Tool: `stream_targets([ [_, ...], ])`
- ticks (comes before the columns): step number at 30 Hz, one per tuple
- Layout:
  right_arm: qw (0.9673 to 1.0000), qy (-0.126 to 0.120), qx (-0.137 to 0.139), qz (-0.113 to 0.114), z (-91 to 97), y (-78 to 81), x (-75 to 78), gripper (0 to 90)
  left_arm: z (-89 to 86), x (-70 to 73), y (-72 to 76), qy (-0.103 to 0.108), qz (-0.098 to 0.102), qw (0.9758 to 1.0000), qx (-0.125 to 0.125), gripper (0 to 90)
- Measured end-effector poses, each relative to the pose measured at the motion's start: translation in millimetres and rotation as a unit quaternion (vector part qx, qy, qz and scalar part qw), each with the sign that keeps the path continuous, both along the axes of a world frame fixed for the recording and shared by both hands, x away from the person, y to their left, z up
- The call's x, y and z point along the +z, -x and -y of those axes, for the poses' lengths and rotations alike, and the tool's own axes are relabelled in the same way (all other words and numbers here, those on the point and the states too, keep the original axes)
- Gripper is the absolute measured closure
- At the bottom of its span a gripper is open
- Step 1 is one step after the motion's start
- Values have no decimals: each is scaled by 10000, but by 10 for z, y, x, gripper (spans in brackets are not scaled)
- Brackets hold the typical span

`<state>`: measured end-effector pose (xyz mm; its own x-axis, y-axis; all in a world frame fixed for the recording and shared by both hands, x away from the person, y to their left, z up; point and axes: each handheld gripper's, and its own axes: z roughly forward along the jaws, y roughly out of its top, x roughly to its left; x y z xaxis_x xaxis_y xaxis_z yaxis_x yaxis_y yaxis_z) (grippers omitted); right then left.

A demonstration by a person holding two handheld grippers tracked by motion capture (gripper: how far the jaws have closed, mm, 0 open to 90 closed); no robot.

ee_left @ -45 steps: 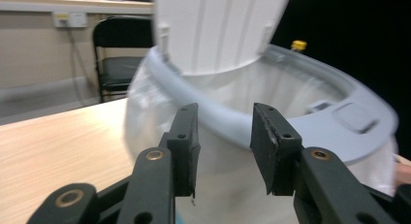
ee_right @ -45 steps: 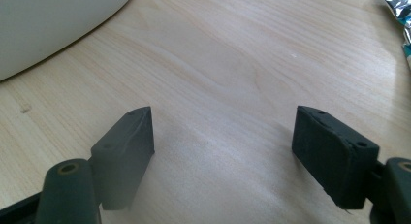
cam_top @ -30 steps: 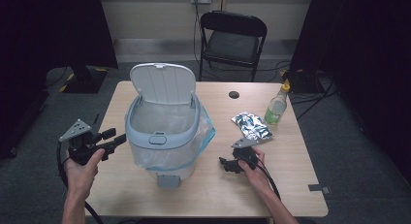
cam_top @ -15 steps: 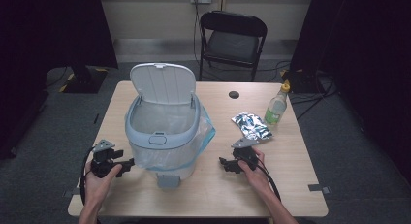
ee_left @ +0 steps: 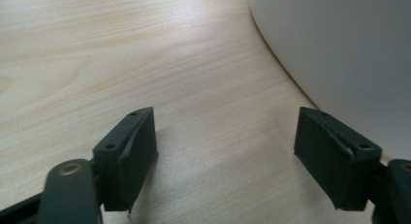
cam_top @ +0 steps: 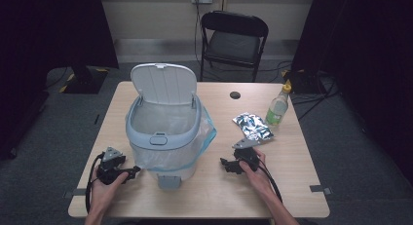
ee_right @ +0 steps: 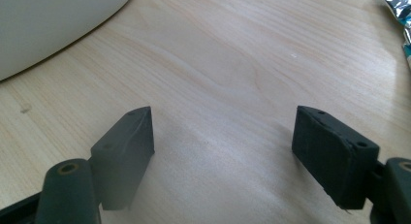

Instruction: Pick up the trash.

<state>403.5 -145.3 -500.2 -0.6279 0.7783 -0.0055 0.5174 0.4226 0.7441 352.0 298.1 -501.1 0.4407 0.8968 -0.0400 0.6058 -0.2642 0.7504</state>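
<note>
A pale blue-grey pedal bin (cam_top: 163, 132) stands mid-table with its lid (cam_top: 163, 84) up and a clear bag lining it. My left gripper (cam_top: 130, 173) rests low on the table at the bin's left front, pointing toward it. In the left gripper view its jaws (ee_left: 225, 156) stand wide, have just been opening, and hold nothing, with the bin's wall (ee_left: 339, 49) close on the right. My right gripper (cam_top: 225, 164) lies on the table to the right of the bin. In the right gripper view it (ee_right: 223, 156) is open over bare wood, and the bin (ee_right: 48, 20) curves in at upper left.
A crumpled foil packet (cam_top: 252, 126) lies just behind the right gripper, and its edge (ee_right: 400, 1) reaches the right gripper view. A bottle (cam_top: 276, 109) with a yellow cap stands behind the packet. A small black disc (cam_top: 235, 95) lies near the far edge. A black chair (cam_top: 234, 40) stands beyond the table.
The left hand has come down from a raised position beside the table's left edge to rest by the bin's front left. The right hand has stayed put.
</note>
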Motion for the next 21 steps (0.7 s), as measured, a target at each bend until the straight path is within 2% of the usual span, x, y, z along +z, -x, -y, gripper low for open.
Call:
stream_targets([
  [2, 10000, 1, 11, -1, 1, -1, 0, 223, 27, -3, 2, -175, 23, 9998, -46, 186],
  [5, 9999, -29, 102, -25, 22, -20, 4, 221, 30, -4, 2, -178, 22, 9998, -44, 183],
  [7, 9998, -169, 40, -66, 56, -44, 28, 243, 31, -4, 2, -178, 24, 9998, -45, 182],
  [9, 9998, -151, -67, -86, 96, -78, 69, 246, 31, -5, 1, -172, 21, 9998, -53, 180],
  [13, 9995, -280, -105, 34, 241, -174, 225, 266, 31, -5, 0, -174, 21, 9998, -57, 178],
  [17, 9993, -155, -321, 132, 389, -323, 342, 338, 31, -4, 0, -173, 18, 9998, -58, 178],
  [18, 9990, -166, -368, 194, 411, -350, 345, 352, 31, -5, -1, -172, 18, 9998, -58, 178],
  [21, 9987, -12, -472, 172, 467, -487, 343, 350, 32, -5, -4, -184, 19, 9998, -70, 174],
])
